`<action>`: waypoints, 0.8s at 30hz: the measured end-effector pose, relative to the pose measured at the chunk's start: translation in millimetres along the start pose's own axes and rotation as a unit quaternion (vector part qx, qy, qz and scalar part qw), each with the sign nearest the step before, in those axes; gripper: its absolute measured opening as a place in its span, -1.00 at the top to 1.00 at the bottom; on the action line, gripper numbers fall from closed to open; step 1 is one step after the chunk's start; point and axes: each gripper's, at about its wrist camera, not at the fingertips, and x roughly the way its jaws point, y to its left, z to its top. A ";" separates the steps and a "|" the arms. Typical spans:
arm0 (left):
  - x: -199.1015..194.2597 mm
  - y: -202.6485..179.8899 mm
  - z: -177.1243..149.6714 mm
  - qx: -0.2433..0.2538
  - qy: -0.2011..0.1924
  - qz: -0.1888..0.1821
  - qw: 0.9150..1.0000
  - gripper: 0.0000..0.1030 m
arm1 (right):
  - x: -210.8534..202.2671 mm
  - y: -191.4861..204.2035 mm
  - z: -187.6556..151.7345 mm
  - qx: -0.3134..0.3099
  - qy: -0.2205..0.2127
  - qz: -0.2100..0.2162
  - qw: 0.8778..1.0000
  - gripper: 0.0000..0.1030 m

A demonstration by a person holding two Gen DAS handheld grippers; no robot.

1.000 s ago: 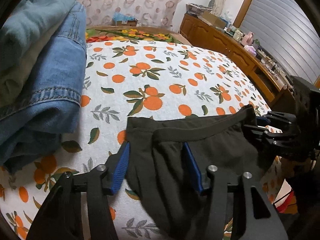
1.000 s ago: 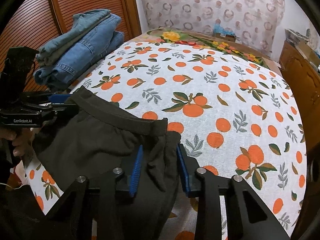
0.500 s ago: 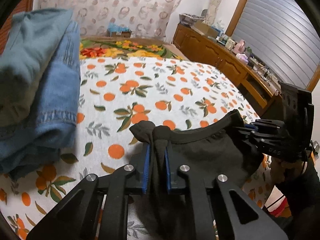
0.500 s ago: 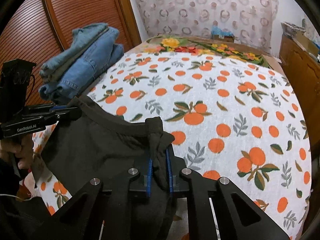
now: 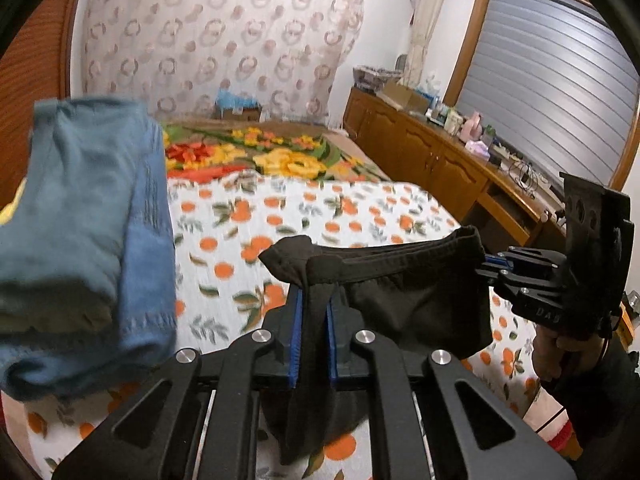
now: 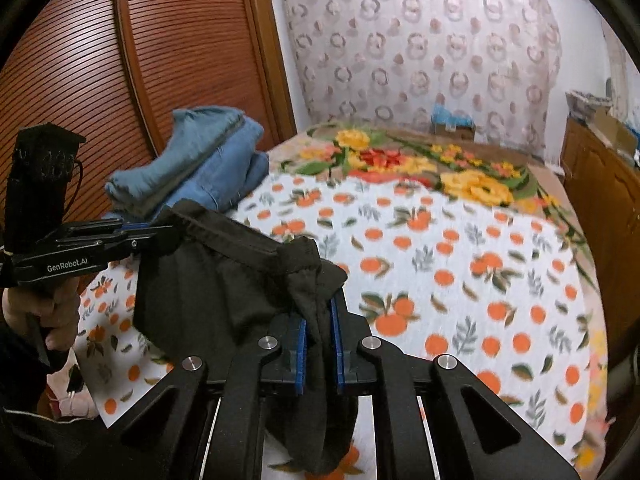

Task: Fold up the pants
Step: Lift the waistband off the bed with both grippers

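Note:
Black pants [image 5: 400,292] hang by their waistband, stretched between my two grippers above the bed. In the left wrist view my left gripper [image 5: 314,300] has its blue pads pressed on one bunched waistband corner, its jaws still closing. My right gripper [image 5: 486,264] holds the other corner at the right. In the right wrist view the right gripper [image 6: 320,312] is shut on its corner of the pants [image 6: 208,288]. The left gripper [image 6: 160,230] grips the far corner at the left. The legs droop below the fingers, out of sight.
The bed [image 5: 280,216] has an orange-print sheet [image 6: 460,260]. A pile of folded jeans [image 5: 80,220] [image 6: 192,164] sits on its left side by a wooden slatted door [image 6: 120,80]. A wooden cabinet [image 5: 440,160] lines the right side. A person's hand [image 6: 40,312] holds the left gripper.
Both grippers closed on the waistband corners, then rose, lifting the pants' top off the sheet. The views tipped up toward the far wall.

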 end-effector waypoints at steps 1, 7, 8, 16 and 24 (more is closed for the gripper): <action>-2.0 -0.7 3.5 0.002 -0.005 0.001 1.000 0.78 | -2.0 0.9 3.2 -0.005 -0.006 -0.001 1.000 0.80; -17.9 -5.0 30.0 0.018 -0.044 0.012 0.999 0.79 | -12.2 4.3 25.4 -0.031 -0.038 -0.006 0.999 0.80; -19.5 -5.3 32.4 0.020 -0.048 0.013 0.999 0.79 | -14.1 4.7 30.2 -0.035 -0.043 -0.006 0.998 0.80; -41.0 1.7 50.3 0.022 -0.086 0.033 0.996 0.79 | -19.5 11.5 51.8 -0.064 -0.077 -0.007 0.995 0.80; -60.8 20.3 59.9 0.013 -0.106 0.070 0.992 0.79 | -4.5 23.5 71.8 -0.095 -0.094 0.009 0.991 0.80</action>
